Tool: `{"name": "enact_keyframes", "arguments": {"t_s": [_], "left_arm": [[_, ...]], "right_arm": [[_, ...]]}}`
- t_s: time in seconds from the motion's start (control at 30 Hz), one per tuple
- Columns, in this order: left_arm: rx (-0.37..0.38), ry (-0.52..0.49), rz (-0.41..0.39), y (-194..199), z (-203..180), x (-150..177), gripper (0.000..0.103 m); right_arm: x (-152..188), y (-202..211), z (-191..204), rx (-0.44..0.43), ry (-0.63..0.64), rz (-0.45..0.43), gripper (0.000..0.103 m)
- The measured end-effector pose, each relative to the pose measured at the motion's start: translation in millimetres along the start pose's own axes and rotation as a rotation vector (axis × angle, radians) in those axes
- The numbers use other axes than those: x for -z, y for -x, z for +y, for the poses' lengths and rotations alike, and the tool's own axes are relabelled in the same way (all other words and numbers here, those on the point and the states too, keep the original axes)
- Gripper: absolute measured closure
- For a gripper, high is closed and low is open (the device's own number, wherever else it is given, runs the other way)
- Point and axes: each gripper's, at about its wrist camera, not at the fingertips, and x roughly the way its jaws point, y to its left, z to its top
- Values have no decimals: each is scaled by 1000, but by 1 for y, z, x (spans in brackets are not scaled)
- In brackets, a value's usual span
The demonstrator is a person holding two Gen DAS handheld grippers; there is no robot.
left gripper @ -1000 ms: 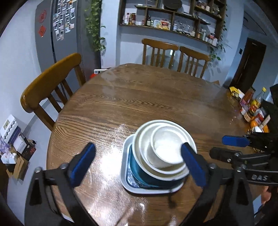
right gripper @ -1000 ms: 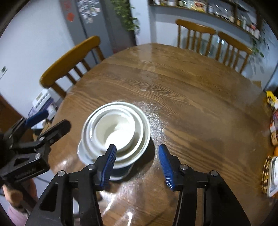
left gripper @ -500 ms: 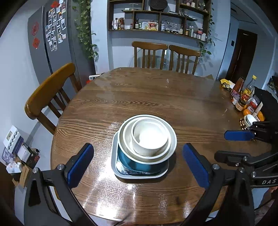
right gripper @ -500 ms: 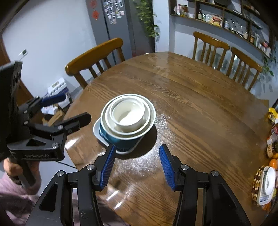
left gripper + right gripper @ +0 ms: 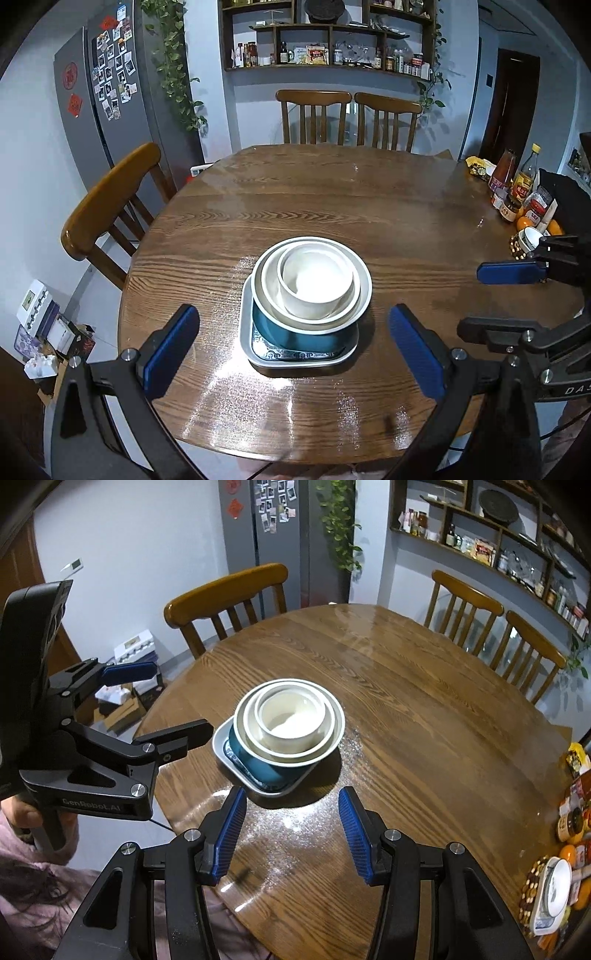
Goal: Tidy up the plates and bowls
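Observation:
A stack of dishes stands on the round wooden table (image 5: 369,206). A square white plate (image 5: 295,363) with a blue pattern is at the bottom. On it sits a teal bowl (image 5: 295,338), then two wider white bowls, then a small white bowl (image 5: 316,282) on top. The stack also shows in the right wrist view (image 5: 284,731). My left gripper (image 5: 291,345) is open and empty, held back above the table's near edge. My right gripper (image 5: 291,830) is open and empty, short of the stack. Each gripper shows in the other's view, the right one (image 5: 517,295) and the left one (image 5: 147,705).
Bottles, jars, oranges and a small bowl (image 5: 524,210) crowd the table's right edge. Wooden chairs stand at the left (image 5: 110,206) and far side (image 5: 347,118). A fridge and wall shelves are behind. Boxes lie on the floor at the left (image 5: 40,332).
Both grippers have pulled back and up from the stack, which now looks smaller and farther. The stack has not moved. Both grippers stay open.

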Motion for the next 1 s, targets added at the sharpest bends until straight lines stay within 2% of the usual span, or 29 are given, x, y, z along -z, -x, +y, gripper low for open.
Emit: {"name": "enact_keyframes", "arguments": {"t_s": [1.0], "left_arm": [[10,-20,-10,-6,-7,-9,1]], "right_arm": [[-1,-2,-6,8,-20,10,50]]}}
